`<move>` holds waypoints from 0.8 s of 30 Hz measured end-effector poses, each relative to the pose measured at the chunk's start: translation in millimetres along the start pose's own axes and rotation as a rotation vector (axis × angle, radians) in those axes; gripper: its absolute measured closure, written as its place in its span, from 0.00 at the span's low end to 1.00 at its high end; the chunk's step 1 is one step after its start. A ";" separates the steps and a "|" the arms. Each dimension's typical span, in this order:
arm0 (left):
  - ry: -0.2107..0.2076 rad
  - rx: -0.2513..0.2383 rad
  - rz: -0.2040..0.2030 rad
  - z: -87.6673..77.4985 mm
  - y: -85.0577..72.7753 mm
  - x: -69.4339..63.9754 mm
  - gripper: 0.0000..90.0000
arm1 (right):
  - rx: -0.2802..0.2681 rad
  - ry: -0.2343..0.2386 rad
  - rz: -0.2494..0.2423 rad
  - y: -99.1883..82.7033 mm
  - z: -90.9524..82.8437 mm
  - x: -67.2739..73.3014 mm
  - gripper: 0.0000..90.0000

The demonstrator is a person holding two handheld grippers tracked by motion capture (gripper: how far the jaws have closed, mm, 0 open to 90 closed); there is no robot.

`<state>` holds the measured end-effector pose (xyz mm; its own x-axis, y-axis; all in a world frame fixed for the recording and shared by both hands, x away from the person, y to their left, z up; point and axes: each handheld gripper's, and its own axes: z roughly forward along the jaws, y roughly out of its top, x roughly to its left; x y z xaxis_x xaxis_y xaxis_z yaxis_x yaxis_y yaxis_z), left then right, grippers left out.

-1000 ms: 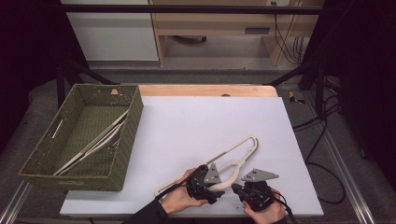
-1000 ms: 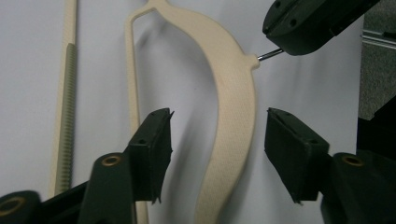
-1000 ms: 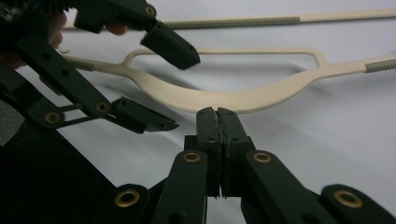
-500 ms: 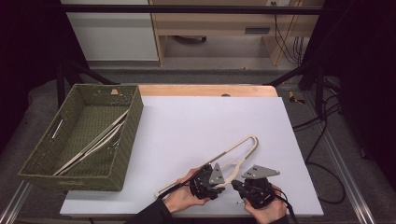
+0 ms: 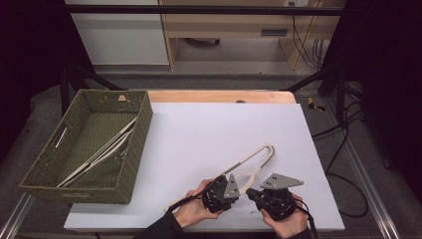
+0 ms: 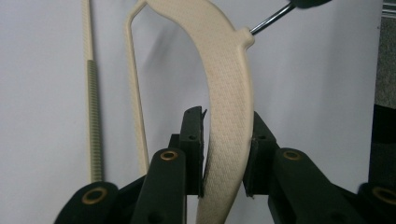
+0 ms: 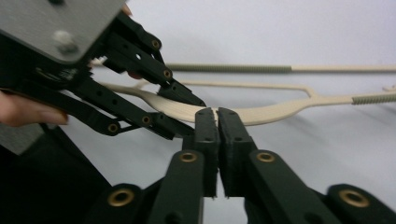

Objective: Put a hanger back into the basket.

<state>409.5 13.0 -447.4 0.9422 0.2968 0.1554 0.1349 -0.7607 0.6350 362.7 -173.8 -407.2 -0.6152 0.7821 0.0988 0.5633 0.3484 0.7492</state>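
The cream textured plastic hanger (image 5: 251, 167) lies at the near edge of the white table (image 5: 209, 129). The left gripper (image 6: 225, 154) has just been closing; its jaws flank the hanger's curved arm, seemingly pressing. The right gripper (image 7: 217, 128) is pinched together, perhaps on the hanger's metal hook. A green woven basket (image 5: 127, 172) stands well apart.

A cream plastic clothes hanger (image 5: 251, 164) lies at the near middle of the white tabletop (image 5: 209, 134), running slantwise from the near left to the far right. Its broad curved shoulder (image 6: 229, 93) carries a fine woven texture, and a thin bar (image 6: 136, 93) runs beside it. A ribbed grey-green grip strip (image 6: 95, 121) covers part of another bar. A metal hook stem (image 6: 268, 21) leaves the shoulder's top.
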 end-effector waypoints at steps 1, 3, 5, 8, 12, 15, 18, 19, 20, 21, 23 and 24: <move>0.001 -0.005 -0.001 -1.9 -0.1 1.3 0.82 | -0.017 0.012 -0.011 0.2 -2.7 -1.9 0.90; 0.005 -0.009 -0.003 -5.6 -0.1 3.5 0.82 | -0.092 0.011 -0.024 1.6 -12.5 -7.0 0.80; 0.013 -0.012 -0.005 -10.0 0.0 5.5 0.83 | -0.162 -0.001 -0.013 2.3 -23.0 -12.7 0.70; 0.021 -0.032 -0.029 -16.7 -1.1 7.9 0.85 | -0.265 -0.037 0.008 0.5 -38.1 -26.4 0.56; 0.041 -0.054 -0.059 -24.3 -2.5 12.9 0.86 | -0.338 -0.054 0.047 -4.5 -49.5 -41.4 0.44; 0.065 -0.054 -0.057 -29.6 -3.2 15.8 0.87 | -0.369 -0.058 0.090 -9.1 -51.1 -50.8 0.36; 0.091 -0.063 -0.066 -34.3 -4.2 17.9 0.88 | -0.370 -0.068 0.107 -13.8 -48.2 -58.2 0.29; 0.099 -0.063 -0.068 -36.0 -4.5 18.8 0.89 | -0.363 -0.074 0.113 -15.5 -46.9 -59.8 0.26; 0.105 -0.063 -0.071 -37.8 -4.8 19.9 0.89 | -0.360 -0.080 0.111 -16.9 -45.2 -61.5 0.24; 0.115 -0.067 -0.074 -39.2 -5.3 21.0 0.90 | -0.359 -0.087 0.107 -18.5 -43.4 -63.0 0.22; 0.132 -0.076 -0.089 -42.7 -6.0 23.6 0.91 | -0.352 -0.093 0.104 -21.0 -40.3 -65.0 0.20; 0.140 -0.084 -0.099 -43.7 -6.4 24.4 0.91 | -0.355 -0.093 0.104 -22.6 -37.9 -66.5 0.18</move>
<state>418.2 50.4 -414.6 0.8727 0.4502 0.1891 0.1934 -0.6742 0.7128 369.9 -253.2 -405.9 -0.5029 0.8533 0.1381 0.3840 0.0774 0.9201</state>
